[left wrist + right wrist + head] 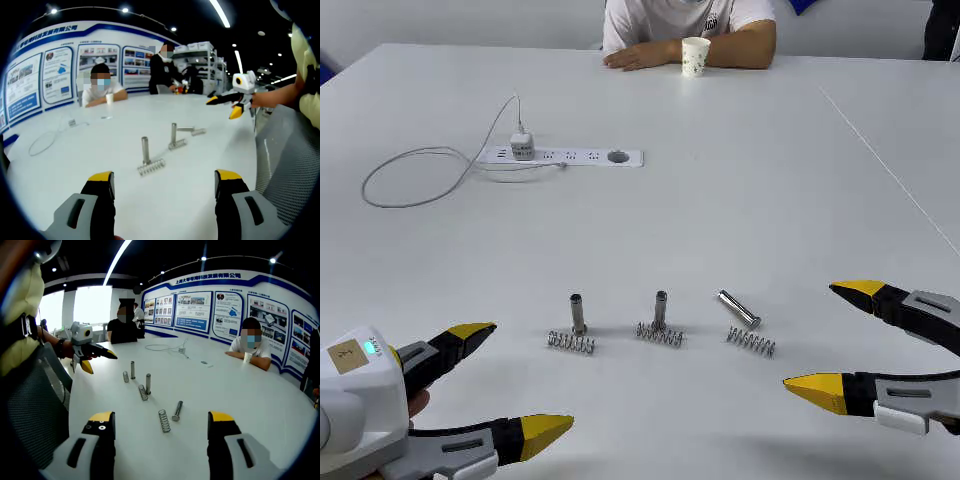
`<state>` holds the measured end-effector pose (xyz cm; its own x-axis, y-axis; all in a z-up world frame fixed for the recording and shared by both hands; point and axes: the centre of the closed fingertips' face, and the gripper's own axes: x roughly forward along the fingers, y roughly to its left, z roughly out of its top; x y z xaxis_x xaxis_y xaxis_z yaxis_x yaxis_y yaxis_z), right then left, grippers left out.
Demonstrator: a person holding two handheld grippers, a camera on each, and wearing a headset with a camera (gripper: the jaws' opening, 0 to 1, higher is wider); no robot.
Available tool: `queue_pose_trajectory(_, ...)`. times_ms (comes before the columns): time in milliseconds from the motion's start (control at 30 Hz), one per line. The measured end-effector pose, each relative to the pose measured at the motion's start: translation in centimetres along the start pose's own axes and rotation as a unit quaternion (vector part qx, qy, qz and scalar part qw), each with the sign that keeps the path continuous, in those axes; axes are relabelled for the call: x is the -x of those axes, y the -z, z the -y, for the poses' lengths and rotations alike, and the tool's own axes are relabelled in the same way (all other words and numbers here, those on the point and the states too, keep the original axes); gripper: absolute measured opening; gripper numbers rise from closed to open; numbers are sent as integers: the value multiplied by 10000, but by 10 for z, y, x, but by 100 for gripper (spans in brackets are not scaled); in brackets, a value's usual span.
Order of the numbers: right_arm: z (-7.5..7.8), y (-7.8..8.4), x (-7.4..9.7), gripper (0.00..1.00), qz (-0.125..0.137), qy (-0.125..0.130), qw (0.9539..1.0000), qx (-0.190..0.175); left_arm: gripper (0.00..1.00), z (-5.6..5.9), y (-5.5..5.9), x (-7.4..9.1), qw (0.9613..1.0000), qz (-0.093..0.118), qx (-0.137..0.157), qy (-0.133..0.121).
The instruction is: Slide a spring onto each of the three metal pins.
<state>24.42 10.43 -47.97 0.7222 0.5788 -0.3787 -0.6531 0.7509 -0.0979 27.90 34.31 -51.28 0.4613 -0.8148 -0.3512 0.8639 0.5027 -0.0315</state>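
Observation:
Three metal pins stand or lie in a row on the white table (720, 200). The left pin (577, 312) and the middle pin (660, 308) are upright; the right pin (739, 309) lies on its side. A spring lies in front of each: left spring (570, 342), middle spring (660, 334), right spring (751, 342). My left gripper (510, 385) hovers open at the lower left, nothing between its yellow tips. My right gripper (835, 335) hovers open at the lower right, just right of the right spring. The left pin (145, 150) and fallen pin (177, 410) lie ahead of the jaws.
A white power strip (565, 156) with a plugged charger and looped cable (410, 175) lies at the back left. A person sits at the far edge with arms on the table beside a paper cup (695, 56). Other people stand behind in the gripper views.

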Motion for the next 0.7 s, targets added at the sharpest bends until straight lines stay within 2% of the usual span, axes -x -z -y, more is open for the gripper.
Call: queue_pose_trajectory(700,0,0,-3,76,-14,-64,10000,-20,84,1,0,2,10000,0,37,-92)
